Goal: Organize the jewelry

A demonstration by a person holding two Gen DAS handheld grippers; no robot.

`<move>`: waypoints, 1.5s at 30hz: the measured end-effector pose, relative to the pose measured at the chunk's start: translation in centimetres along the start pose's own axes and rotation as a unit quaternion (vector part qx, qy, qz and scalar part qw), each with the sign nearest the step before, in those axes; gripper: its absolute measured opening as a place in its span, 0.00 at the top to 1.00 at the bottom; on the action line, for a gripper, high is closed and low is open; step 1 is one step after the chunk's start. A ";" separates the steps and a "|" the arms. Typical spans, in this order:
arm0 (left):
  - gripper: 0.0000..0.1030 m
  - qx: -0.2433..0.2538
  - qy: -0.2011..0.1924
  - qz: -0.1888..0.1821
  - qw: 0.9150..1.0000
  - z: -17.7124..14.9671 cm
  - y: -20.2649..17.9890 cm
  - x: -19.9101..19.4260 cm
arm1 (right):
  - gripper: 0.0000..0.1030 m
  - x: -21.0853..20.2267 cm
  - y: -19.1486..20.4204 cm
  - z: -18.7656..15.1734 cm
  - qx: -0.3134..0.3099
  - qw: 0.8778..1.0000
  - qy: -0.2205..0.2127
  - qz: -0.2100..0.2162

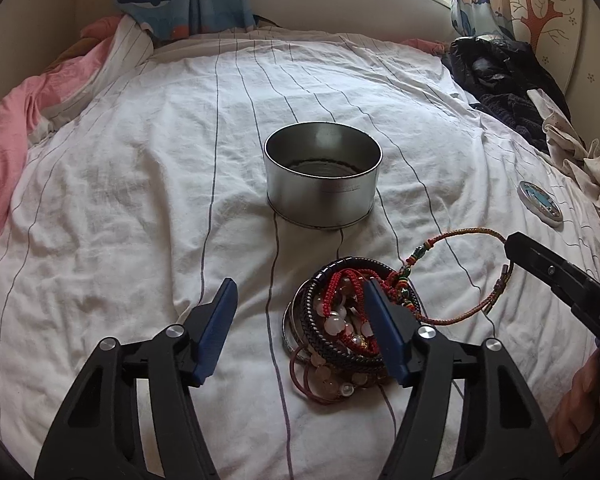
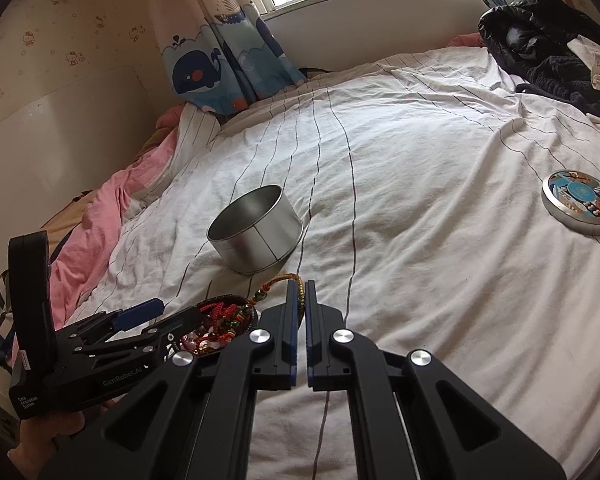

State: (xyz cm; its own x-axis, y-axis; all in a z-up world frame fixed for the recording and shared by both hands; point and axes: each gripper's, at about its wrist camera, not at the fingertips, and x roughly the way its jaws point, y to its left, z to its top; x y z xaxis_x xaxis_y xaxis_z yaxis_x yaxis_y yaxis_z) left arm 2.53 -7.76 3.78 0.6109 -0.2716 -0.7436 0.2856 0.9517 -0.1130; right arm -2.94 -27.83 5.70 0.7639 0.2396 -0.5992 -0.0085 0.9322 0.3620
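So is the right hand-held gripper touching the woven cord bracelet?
Touching. In the right wrist view the right hand-held gripper is shut on the woven cord bracelet, which runs between its pads; the left wrist view shows the cord ending at its tip.

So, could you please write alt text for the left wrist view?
Open left tongs hover over a tangled pile of bracelets on a white striped bedsheet. An open round metal tin stands beyond; the right tongs pinch a braided cord bracelet.

we see a striped white bed (image 1: 140, 184): open tin (image 1: 323, 176), bracelet pile (image 1: 340, 320) just before it, lid (image 1: 539, 203) well right.
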 end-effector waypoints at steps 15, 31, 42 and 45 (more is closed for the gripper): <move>0.65 -0.095 0.033 -0.057 0.993 0.5 2.8 0.8 | 0.56 1.9 -1.5 -1.0 0.030 0.998 0.038 -0.043; 0.91 -0.063 0.002 -0.091 0.994 1.2 1.6 -3.8 | 0.97 3.2 -0.9 -1.7 0.002 0.996 0.074 -0.041; 0.90 -0.025 0.038 -0.048 0.998 0.9 2.9 -3.7 | 0.97 2.8 -1.1 -1.5 0.006 0.997 0.066 -0.036; 0.90 -0.043 0.040 -0.067 0.996 0.4 4.0 -3.6 | 0.98 2.7 -1.1 -1.5 0.007 0.997 0.066 -0.035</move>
State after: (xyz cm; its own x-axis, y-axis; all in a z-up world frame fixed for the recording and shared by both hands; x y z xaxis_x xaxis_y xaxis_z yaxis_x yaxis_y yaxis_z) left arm 1.73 -2.97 6.27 0.5104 -0.3883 -0.7673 0.2943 0.9173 -0.2683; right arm -1.79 -27.79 2.59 0.6713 0.2090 -0.7111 0.0509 0.9441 0.3256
